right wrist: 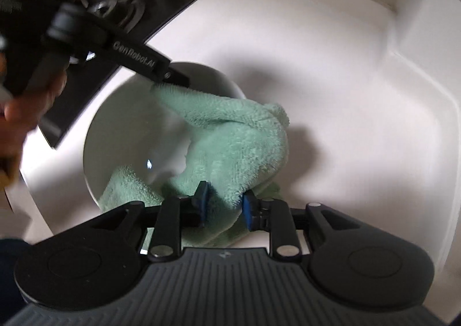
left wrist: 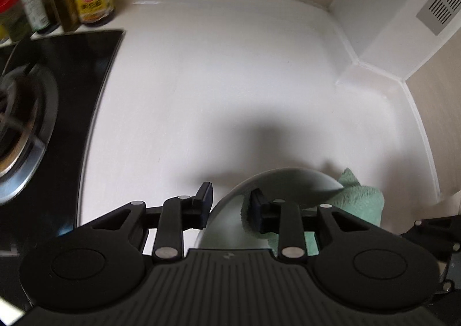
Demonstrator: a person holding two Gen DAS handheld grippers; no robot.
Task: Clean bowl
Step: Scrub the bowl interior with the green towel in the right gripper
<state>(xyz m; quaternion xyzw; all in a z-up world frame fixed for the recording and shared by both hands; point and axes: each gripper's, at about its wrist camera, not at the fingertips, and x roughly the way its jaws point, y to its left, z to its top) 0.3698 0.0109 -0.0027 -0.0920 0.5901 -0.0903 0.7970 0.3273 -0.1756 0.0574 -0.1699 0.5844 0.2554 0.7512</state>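
While fluffy green cloth (right wrist: 239, 141) drapes, smooth round bowl (right wrist: 121, 124)

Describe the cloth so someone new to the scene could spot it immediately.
Start at the white countertop right of the black stove; a white bowl sits there. The cloth is the fluffy mint-green towel draped from inside the bowl over its rim, pinched by the right tongs. It is the only soft, green thing on the counter.
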